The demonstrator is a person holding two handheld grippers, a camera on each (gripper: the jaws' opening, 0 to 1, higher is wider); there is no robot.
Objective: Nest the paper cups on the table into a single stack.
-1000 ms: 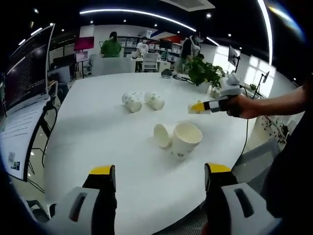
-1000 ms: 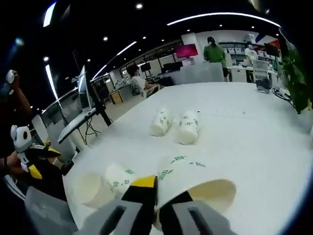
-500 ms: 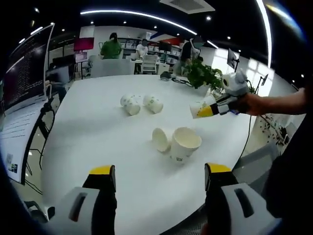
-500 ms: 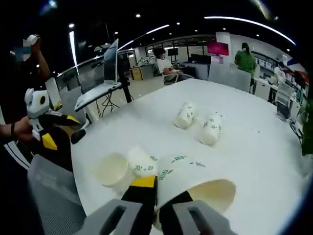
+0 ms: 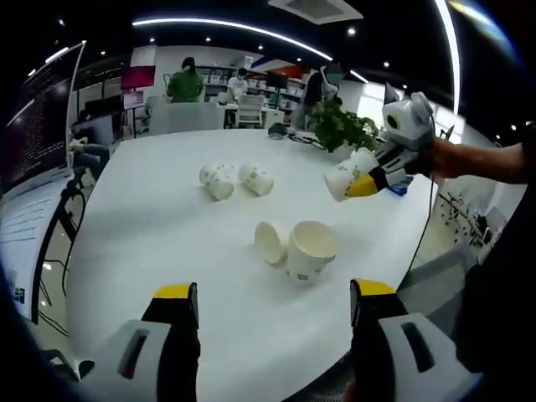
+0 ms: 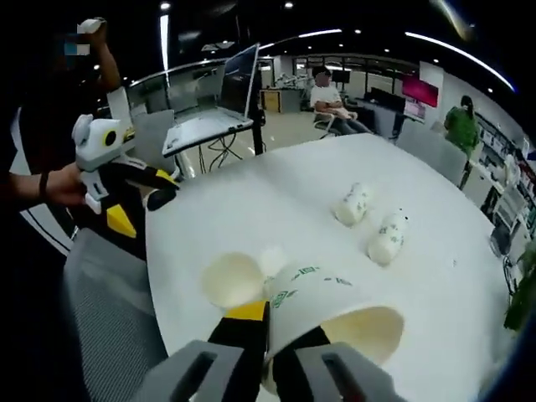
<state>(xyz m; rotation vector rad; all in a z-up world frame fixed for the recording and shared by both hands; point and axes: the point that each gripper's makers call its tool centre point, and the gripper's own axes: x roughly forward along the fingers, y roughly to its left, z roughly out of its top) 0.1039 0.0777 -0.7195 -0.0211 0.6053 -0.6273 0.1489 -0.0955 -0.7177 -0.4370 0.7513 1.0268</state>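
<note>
The right gripper is closed on the rim of a paper cup at lower centre. The left gripper stands wide open and holds nothing.

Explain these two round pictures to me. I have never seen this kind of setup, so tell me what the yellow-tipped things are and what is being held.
No robot here: a person holds a two-jaw tool in each hand, and a fisheye camera rides on each tool. In the left gripper view, the left gripper is open and empty above a white table. On it stand an upright cup with a tipped cup beside it, and two more cups lie on their sides farther off. The right gripper is shut on the rim of a paper cup, lifted above the table.
</note>
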